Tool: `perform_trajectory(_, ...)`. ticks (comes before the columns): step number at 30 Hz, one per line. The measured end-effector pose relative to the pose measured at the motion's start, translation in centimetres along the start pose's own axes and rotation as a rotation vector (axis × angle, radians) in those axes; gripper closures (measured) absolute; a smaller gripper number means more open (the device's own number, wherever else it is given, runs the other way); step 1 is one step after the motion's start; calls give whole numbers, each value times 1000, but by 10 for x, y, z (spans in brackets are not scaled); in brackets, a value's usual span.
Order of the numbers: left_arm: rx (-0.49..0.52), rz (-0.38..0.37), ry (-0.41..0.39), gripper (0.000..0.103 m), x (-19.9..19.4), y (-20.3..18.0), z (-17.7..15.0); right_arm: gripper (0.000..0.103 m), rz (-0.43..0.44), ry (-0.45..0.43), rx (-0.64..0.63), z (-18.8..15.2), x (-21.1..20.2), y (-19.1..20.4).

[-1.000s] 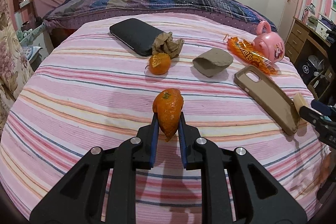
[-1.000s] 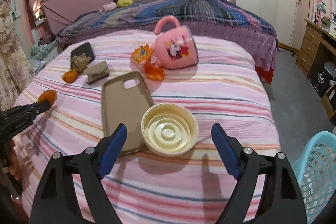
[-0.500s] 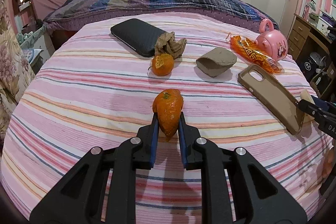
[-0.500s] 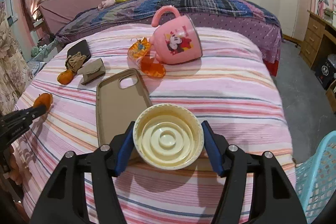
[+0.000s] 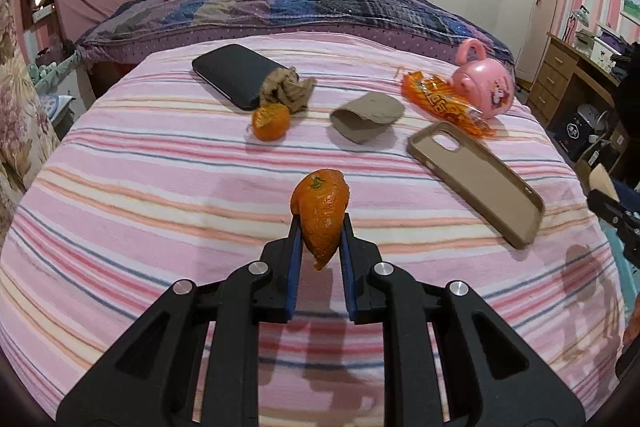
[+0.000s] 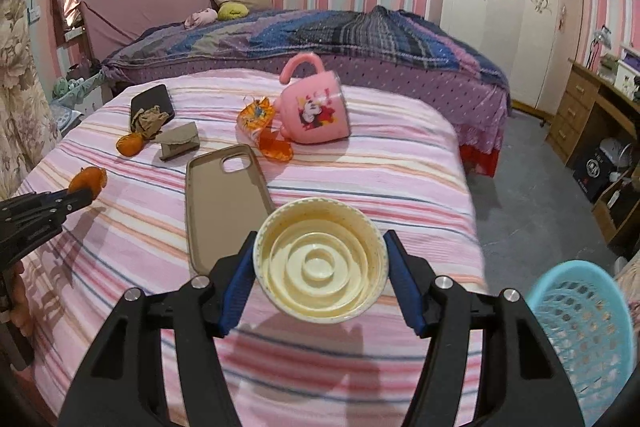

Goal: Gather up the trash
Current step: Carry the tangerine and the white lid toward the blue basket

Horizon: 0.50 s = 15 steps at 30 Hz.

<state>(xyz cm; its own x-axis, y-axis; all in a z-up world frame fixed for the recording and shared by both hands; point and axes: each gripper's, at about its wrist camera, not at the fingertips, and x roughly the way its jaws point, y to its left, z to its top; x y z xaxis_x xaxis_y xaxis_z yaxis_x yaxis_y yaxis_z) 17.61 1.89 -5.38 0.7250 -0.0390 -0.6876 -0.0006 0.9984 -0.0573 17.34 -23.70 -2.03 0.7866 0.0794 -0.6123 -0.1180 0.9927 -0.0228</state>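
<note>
The paper cup (image 6: pixel 321 259) is clamped by its rim between the pads of the right tool (image 6: pixel 321 269) and is held clear of the striped bed (image 6: pixel 400 163), its shadow lying below it. The jaws have just been closing, with the cup between them. The orange peel (image 5: pixel 320 213) is pinched tight in the left tool (image 5: pixel 319 247), also off the bed.

Both pieces are judged ready for the blue basket (image 6: pixel 580 311), seen low on the right beside the bed. The cup is best kept level and its thin wall not squeezed further; the peel, gripped only at its lower part, is best carried without jerks.

Left on the bed are a second peel (image 5: pixel 271 121), crumpled paper (image 5: pixel 286 91), a cardboard sleeve (image 5: pixel 366 117) and an orange wrapper (image 5: pixel 440 101).

The basket is cut off by the frame edge, so its contents cannot be made out. From the left camera the right tool shows only as a dark tip at the frame edge.
</note>
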Motion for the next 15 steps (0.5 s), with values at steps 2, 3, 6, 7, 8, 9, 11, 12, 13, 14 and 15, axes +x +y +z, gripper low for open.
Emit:
perform_trajectory(2, 14, 8, -8, 87, -5, -5, -5, 42, -11, -10, -1, -3, -10, -6)
perform_trajectory(3, 18, 11, -9, 87, -8, -7, -9, 42, -24, -18, 0, -5, -18, -11)
perform_trajectory(6, 4, -5, 1, 87, -14, -11, -18, 42, -50, -28, 12, -14, -36, -26)
perform_trajectory(7, 6, -8, 2, 87, -17, -14, -21, 42, -64, -28, 18, -18, -42, -34)
perform_trajectory(8, 10, -10, 0, 87, -20, -17, -24, 42, -67, -28, 18, -19, -44, -35)
perform_trajectory(9, 19, -12, -5, 87, -23, -21, -26, 42, -85, -25, 24, -25, -51, -44)
perform_trajectory(11, 41, -17, -20, 87, -29, -31, -29, 42, -104, -23, 29, -30, -58, -54)
perform_trajectory(12, 48, -20, -25, 87, -31, -34, -29, 42, -121, -22, 34, -35, -63, -63)
perform_trajectory(13, 55, -27, -30, 87, -33, -38, -30, 42, -139, -21, 40, -39, -68, -73)
perform_trajectory(14, 60, -34, -33, 87, -34, -44, -31, 42, -142, -21, 42, -40, -69, -76)
perform_trajectory(15, 63, -37, -34, 87, -35, -47, -32, 42, -163, -19, 51, -45, -75, -89)
